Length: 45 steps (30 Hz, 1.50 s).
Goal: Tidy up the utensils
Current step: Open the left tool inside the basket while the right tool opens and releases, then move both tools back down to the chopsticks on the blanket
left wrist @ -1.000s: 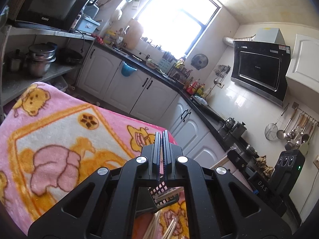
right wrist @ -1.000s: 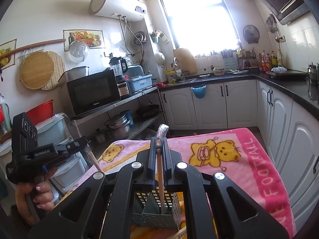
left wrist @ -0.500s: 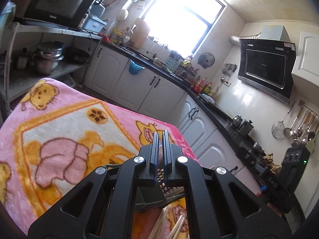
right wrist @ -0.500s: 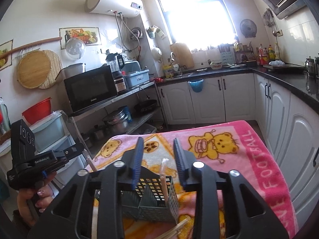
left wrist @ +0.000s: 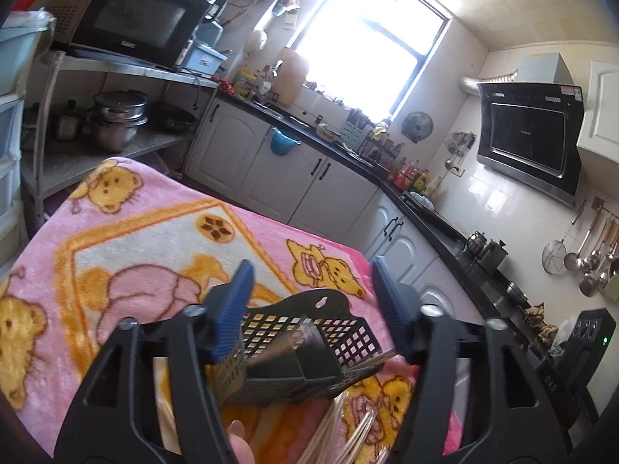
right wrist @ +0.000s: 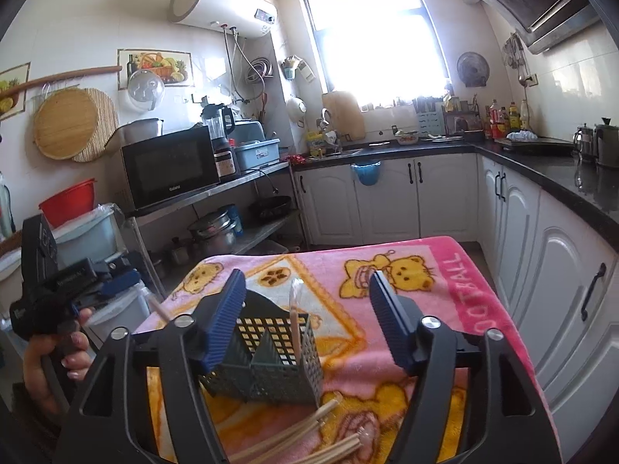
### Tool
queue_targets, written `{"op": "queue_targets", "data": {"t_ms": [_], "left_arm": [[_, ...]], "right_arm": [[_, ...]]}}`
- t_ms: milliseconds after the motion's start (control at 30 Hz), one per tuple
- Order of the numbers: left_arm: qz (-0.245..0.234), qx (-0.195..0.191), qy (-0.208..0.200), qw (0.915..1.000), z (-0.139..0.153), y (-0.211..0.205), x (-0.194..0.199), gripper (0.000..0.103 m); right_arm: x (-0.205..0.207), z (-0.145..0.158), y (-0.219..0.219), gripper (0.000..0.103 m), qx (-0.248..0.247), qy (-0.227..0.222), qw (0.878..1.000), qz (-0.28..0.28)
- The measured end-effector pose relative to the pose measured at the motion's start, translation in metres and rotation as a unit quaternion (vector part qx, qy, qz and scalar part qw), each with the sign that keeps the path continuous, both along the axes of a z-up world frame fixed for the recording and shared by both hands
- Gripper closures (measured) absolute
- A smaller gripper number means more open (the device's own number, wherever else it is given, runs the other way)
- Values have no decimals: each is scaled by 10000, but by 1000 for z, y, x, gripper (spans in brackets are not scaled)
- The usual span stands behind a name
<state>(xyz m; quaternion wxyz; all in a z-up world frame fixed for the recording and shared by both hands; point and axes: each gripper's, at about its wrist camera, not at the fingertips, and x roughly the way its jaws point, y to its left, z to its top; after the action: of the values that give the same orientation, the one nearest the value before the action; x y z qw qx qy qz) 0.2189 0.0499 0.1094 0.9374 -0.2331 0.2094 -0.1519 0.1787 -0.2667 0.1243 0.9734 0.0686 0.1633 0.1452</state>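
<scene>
Chopsticks (right wrist: 309, 437) run off frame; both hand-held grippers (left wrist: 315, 301) (right wrist: 305, 311) have just opened, gripping nothing.

Dark green perforated utensil caddy (right wrist: 271, 359) stood upright on the pink bear blanket (right wrist: 425, 309), w/ a solid divider splitting it into compartments. One wrapped pair of chopsticks (right wrist: 294, 317) stood upright in the right-hand compartment, clear wrapper tip poking above rim. More wooden chopsticks (right wrist: 309, 431) lay loose on the blanket just in front of the caddy, fanned out, some w/ clear wrappers.
</scene>
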Motion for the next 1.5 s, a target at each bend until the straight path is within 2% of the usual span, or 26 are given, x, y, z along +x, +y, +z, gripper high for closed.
{"op": "queue_targets", "data": {"t_ms": [67,233,633,833,1233,1500], "left_arm": [[47,5,-18,10000,0,3,-5,23],[184,9,-111,9998,-1,11,-21,10],[442,297,-240,9983,-6,17,-60,10],[431,233,-150,9987,-15,21,-71,10],[642,332,178,9972,-39,35,-80,10],[562,412,731,9949,-73,35,-74,10]], "right_arm": [[-4,-2,-1,35,-20,9,10000,-45],[-15,-9,-4,31,-8,63,9999,-112],[-38,-22,-1,23,31,207,9997,-148],[-44,-28,6,23,-49,294,9995,-108],[-48,-43,25,23,-274,496,9981,243],[-47,-61,34,23,-425,763,9955,381]]}}
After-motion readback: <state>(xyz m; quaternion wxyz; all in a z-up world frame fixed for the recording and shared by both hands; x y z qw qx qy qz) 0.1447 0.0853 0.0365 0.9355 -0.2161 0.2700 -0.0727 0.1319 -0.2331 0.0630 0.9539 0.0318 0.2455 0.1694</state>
